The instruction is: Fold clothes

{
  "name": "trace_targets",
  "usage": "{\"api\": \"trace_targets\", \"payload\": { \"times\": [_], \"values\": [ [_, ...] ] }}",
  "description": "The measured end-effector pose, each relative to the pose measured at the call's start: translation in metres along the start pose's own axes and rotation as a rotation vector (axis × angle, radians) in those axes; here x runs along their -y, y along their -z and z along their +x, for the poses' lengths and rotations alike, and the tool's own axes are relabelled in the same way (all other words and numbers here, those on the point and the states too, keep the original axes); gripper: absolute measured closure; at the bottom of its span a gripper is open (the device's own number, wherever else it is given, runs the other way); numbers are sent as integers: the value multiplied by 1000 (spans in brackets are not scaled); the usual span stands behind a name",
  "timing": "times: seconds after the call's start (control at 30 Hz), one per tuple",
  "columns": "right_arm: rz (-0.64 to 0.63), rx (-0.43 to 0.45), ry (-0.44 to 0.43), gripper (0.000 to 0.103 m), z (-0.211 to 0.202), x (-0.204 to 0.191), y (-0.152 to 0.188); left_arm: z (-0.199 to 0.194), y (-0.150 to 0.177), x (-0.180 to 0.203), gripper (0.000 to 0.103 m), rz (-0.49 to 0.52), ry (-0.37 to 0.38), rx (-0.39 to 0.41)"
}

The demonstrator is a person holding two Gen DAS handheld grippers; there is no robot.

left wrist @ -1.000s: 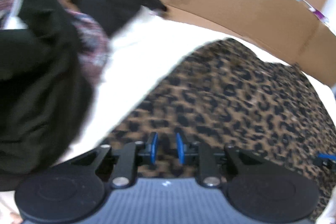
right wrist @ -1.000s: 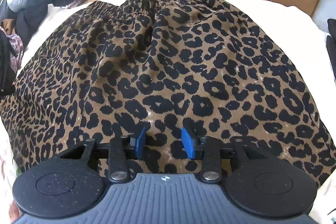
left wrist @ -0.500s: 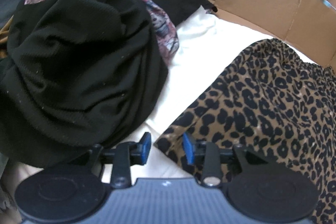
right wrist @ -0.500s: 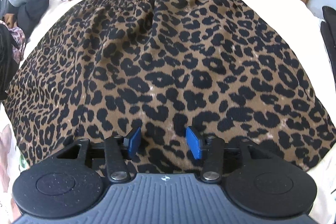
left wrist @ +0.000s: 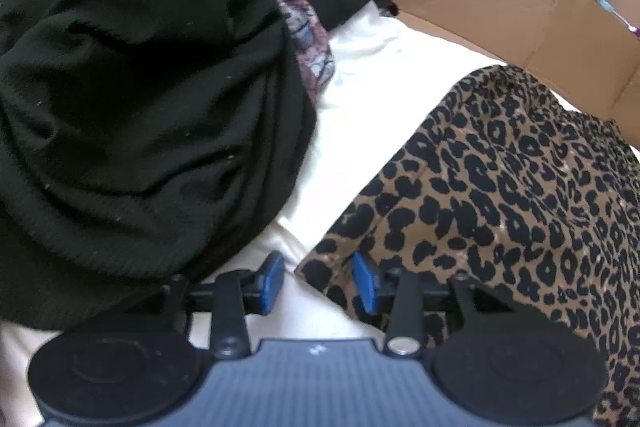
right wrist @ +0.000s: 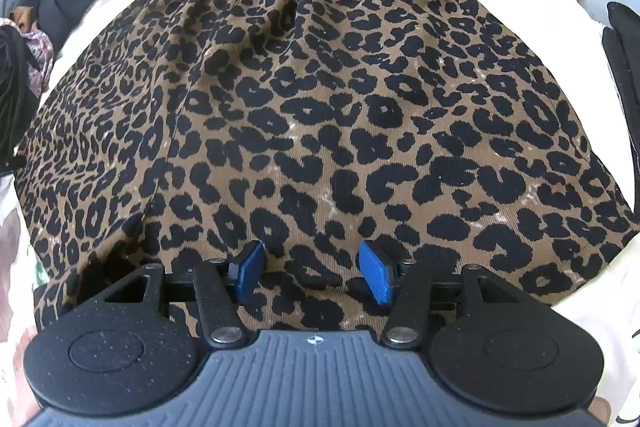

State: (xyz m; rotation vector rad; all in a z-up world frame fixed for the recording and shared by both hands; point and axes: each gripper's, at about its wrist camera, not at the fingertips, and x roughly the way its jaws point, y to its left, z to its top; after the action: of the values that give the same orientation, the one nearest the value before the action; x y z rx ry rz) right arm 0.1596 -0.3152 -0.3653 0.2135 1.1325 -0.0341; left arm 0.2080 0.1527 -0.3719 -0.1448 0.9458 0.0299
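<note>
Leopard-print skirt [right wrist: 320,99] spread flat on white sheet [left wrist: 360,115], waistband toward 12 o'clock; left gripper [left wrist: 316,283] wide at its 7 o'clock corner, right gripper [right wrist: 312,275] wide over the hem; no legible writing anywhere.

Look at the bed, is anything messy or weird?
The leopard skirt lies flat and neat. The messy part is the heap of clothes beside it on the white sheet, crumpled and unfolded.
</note>
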Motion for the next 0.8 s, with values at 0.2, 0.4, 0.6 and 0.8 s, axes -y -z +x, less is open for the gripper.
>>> {"api": "trace_targets", "payload": {
  "times": [0.2, 0.4, 0.6, 0.8],
  "values": [
    [-12, -1, 1, 42, -1, -1, 1, -4, -6, -5, 64, -15, 66, -23],
    [-21, 7, 1, 42, -2, -2, 2, -20, -10, -13, 63, -64, 169, -17],
    [-38, 19, -1, 42, -3, -3, 4, -17, -17, -21, 63, -155, 233, -17],
    [-30, 26, -6, 42, -3, -1, 5, -2, -15, -26, 63, -191, 229, -31]
  ]
}}
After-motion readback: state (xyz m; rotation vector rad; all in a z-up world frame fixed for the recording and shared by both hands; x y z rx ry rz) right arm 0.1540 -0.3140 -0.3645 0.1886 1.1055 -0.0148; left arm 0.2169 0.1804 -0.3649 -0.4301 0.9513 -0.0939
